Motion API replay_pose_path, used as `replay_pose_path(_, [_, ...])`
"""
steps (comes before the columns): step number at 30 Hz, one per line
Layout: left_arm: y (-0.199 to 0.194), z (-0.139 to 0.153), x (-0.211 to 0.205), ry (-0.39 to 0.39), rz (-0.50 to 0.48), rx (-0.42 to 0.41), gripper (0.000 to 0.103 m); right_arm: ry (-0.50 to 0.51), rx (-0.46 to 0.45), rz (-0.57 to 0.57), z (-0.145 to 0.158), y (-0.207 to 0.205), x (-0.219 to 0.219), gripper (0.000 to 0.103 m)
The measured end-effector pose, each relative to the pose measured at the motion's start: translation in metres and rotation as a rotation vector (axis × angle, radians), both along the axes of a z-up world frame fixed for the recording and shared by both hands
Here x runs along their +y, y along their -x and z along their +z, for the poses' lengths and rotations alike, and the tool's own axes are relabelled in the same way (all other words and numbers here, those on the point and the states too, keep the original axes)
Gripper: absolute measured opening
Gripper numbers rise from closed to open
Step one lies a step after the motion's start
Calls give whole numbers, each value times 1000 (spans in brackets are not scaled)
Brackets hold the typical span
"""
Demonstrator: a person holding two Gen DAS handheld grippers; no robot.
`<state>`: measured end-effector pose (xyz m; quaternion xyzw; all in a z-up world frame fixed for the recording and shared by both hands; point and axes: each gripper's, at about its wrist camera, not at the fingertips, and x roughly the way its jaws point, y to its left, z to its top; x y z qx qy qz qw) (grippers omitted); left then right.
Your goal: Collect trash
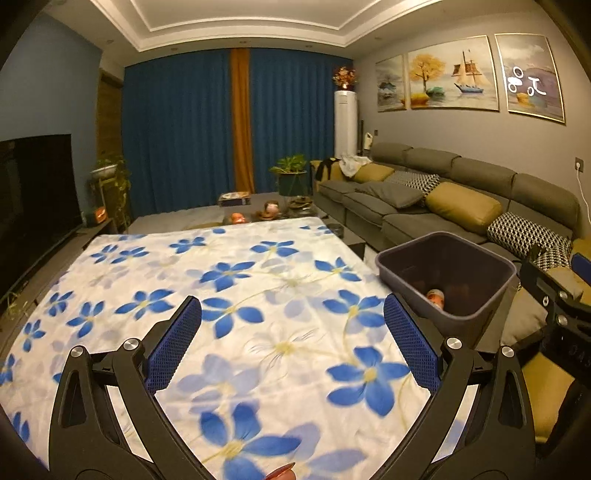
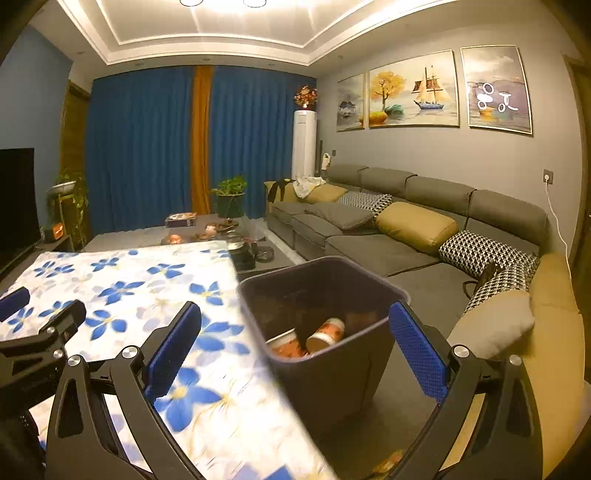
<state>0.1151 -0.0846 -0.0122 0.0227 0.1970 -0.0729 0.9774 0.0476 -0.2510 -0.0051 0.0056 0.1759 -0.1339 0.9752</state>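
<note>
Warm, dim indoor light. Source: ceiling cove, glowing brightest at top centre of the right wrist view. Glare spots on the right-hand painting. Strong fisheye bending, with black vignette at all corners. Flowered cloth smeared by motion blur near the lower frame; far wall sharper.

Grey sofa, blue curtains, paintings

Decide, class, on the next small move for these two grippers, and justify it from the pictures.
Probably draw both back and stop. The left gripper and right gripper are open and empty, paper cups lie in the bin, and the floral cloth shows no trash.
</note>
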Motion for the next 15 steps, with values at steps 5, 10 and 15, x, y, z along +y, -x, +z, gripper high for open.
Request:
replay_pose_path(5, [30, 1, 18, 9, 2, 0, 97, -19, 8, -1, -2, 24, 16, 98])
replay_pose_path(10, [51, 3, 26, 9, -1, -8, 97, -29, 13, -1, -1, 42, 27, 98])
replay_pose_path(15, [66, 9, 33, 15, -4, -27, 97, -15, -7, 3, 3, 56, 36, 98])
